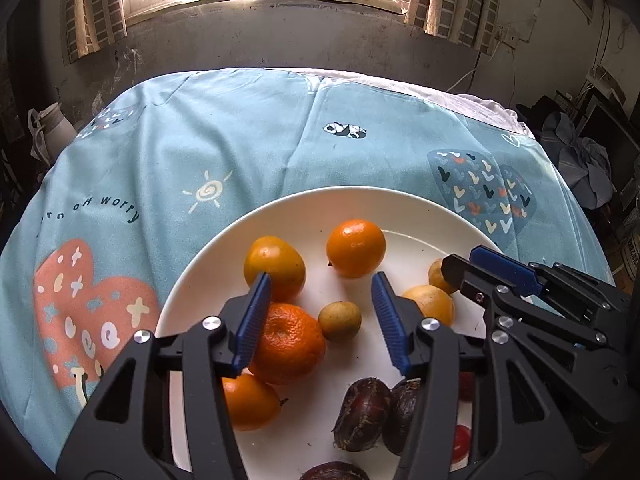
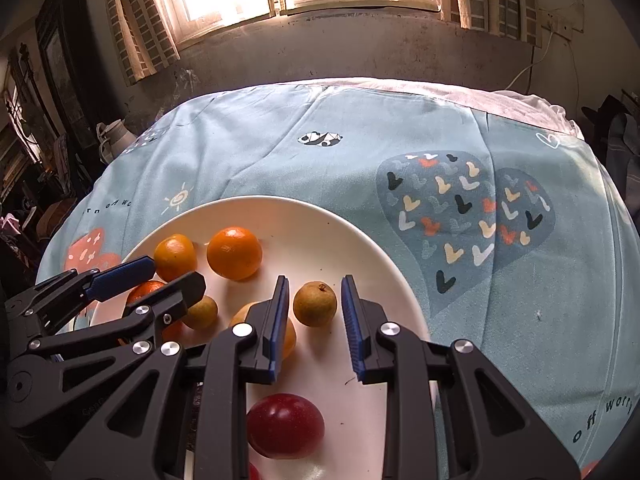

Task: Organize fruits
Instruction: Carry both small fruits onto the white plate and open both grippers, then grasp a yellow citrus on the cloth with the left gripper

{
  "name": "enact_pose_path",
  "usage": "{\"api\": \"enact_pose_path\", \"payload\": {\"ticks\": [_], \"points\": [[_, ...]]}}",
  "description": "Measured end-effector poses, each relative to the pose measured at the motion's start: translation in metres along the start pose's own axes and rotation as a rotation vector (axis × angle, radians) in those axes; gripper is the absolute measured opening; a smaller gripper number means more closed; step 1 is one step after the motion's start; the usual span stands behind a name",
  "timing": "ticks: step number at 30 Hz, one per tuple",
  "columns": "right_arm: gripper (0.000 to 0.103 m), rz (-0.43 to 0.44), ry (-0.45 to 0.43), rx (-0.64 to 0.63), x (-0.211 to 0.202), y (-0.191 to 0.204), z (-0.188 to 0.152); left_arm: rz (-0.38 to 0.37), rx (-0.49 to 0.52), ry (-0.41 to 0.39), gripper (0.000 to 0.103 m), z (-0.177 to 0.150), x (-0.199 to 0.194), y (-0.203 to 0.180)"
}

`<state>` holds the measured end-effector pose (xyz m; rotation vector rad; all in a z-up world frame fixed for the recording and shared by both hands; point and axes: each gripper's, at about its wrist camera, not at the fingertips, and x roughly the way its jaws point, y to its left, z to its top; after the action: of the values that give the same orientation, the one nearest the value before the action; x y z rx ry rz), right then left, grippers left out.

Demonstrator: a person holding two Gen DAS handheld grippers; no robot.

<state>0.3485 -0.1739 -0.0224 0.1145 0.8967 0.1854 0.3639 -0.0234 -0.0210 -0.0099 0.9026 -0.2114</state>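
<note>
Over round white ceramic plate (image 2: 372, 240) on pale blue printed tablecloth (image 2: 280, 152): right gripper (image 2: 314, 304) jaws apart, bracketing small tan round longan (image 2: 315, 304), not touching. Left gripper (image 1: 320, 308) jaws apart above second small tan longan (image 1: 340, 321). Grasp step pending; next: descend, close gently, avoid neighbouring orange tangerines (image 1: 355, 248).

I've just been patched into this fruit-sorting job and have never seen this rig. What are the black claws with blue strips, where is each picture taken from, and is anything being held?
The claws are two handheld two-finger grippers; a person carries one in each hand. Each has a fisheye camera looking along its fingers, so one picture is the left gripper's view and the other the right gripper's; each also shows its neighbour at the edge. Both hover open over a large white round plate on a light blue printed tablecloth. On the plate lie smooth orange citrus fruits, a bumpy mandarin, small tan round fruits, dark brown ridged fruits and a red plum-like fruit. Nothing is held; one tan fruit sits just ahead of the right gripper's open fingers.
</note>
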Motion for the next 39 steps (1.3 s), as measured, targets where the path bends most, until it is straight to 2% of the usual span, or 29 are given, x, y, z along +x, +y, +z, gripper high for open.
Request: {"api": "enact_pose_path", "payload": {"ticks": [5,12,19,22,26,29,33,36,39], "points": [[0.027,0.026,-0.031,0.023,-0.029,0.000,-0.005,0.019,0.015,-0.041,0.054,-0.009,-0.027,-0.001],[0.027,0.051,-0.072,0.051,-0.092,-0.001,-0.035,0.044,0.008,-0.093,0.054,-0.043,-0.096,0.007],[0.028,0.108,-0.139,0.086,-0.177,-0.007,-0.103,0.067,0.060,-0.156,0.063,-0.123,-0.176,0.011],[0.029,0.132,-0.161,0.076,-0.205,-0.006,-0.141,0.047,0.083,-0.150,0.065,-0.166,-0.197,0.011],[0.029,0.165,-0.175,0.092,-0.222,-0.008,-0.188,0.049,0.133,-0.130,0.065,-0.217,-0.203,0.002],[0.029,0.202,-0.179,0.121,-0.222,-0.013,-0.211,0.020,0.144,-0.110,0.065,-0.238,-0.199,-0.003],[0.029,0.235,-0.171,0.147,-0.213,-0.019,-0.227,0.022,0.167,-0.086,0.065,-0.249,-0.185,-0.008],[0.029,0.221,-0.124,0.171,-0.199,-0.025,-0.228,-0.002,0.178,-0.084,0.071,-0.250,-0.179,-0.011],[0.029,0.240,-0.121,0.179,-0.199,-0.027,-0.230,-0.007,0.193,-0.087,0.076,-0.254,-0.177,-0.014]]}}
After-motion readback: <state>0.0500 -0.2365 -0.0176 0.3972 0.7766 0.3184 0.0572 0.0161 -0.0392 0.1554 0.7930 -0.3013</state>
